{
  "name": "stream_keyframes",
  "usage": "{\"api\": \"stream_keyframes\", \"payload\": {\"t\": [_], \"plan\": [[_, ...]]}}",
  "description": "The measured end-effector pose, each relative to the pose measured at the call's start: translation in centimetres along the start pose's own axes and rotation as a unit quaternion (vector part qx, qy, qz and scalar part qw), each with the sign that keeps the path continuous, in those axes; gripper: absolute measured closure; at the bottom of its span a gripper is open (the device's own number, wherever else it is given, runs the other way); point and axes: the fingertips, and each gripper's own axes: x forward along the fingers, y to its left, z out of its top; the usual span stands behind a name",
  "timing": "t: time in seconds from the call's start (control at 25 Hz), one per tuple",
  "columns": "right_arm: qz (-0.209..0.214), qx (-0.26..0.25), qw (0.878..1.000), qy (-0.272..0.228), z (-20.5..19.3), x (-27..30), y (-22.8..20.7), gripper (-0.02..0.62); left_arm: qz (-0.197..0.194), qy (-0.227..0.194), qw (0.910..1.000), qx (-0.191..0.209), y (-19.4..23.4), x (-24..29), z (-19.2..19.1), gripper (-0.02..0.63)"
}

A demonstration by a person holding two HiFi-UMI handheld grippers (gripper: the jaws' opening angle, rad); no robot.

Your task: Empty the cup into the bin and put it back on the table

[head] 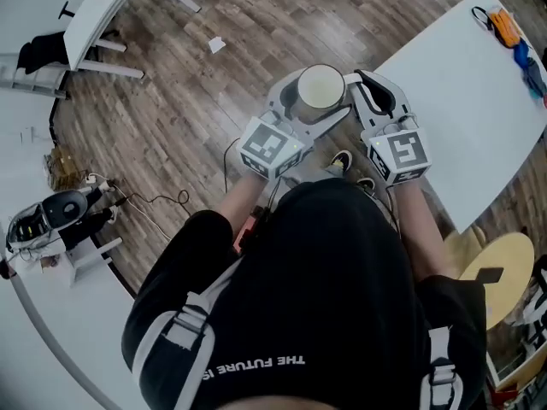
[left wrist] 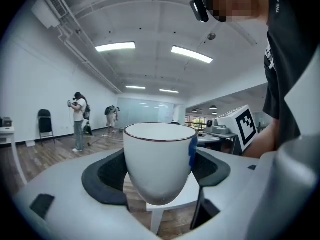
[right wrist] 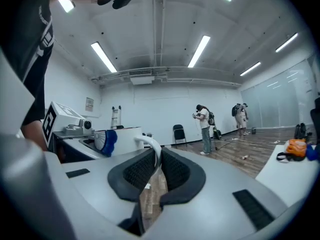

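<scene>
While both point level, left tongs [left wrist: 159, 176] clamp the cup [head: 320, 87], right tongs [right wrist: 156, 171] its handle [right wrist: 150, 147].

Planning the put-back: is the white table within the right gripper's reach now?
Probably yes: the right gripper, clamped on the cup handle, hangs beside the bare end of the white table, nothing between.

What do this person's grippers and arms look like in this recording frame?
Both the left gripper and the right gripper are pale grey plastic shells with broad curved jaws lined with black pads. Each carries a white cube printed with black square markers. The person wears a black short-sleeved shirt with white lettering.
</scene>
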Motion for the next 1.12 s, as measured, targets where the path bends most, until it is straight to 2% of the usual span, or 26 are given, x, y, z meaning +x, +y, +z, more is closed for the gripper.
{"api": "stream_keyframes", "payload": {"t": [0.12,0.2,0.36,0.48,0.56,0.72,0.92,1.12], "plan": [[-0.072,0.003,0.997,-0.004,0.5,-4.5,-3.6,0.547,-0.076,0.003,0.997,0.018,-3.8,3.7,1.1,0.23],[-0.136,0.005,0.991,-0.004,0.4,-9.0,-6.5,0.546,-0.14,0.004,0.9896,0.033,-7.7,6.9,1.5,0.23],[-0.271,0.007,0.963,-0.004,-0.8,-20.0,-13.0,0.548,-0.276,0.006,0.9589,0.067,-17.5,14.3,1.3,0.23],[-0.333,0.01,0.943,-0.003,-1.4,-26.6,-15.0,0.548,-0.337,0.008,0.9378,0.085,-23.6,17.0,1.1,0.23],[-0.363,0.012,0.932,-0.003,-1.7,-30.1,-15.7,0.548,-0.361,0.011,0.9286,0.085,-26.9,18.0,0.9,0.23],[-0.402,0.013,0.916,-0.003,-1.7,-34.3,-16.8,0.548,-0.387,0.012,0.9172,0.095,-30.9,19.4,1.2,0.23],[-0.419,0.02,0.908,0.003,-2.8,-35.8,-17.8,0.548,-0.401,0.012,0.9081,0.121,-32.3,20.6,0.3,0.23],[-0.418,0.043,0.907,0.034,-6.4,-35.3,-20.6,0.548,-0.4,0.037,0.9065,0.13,-31.7,23.7,-3.0,0.23]]}}
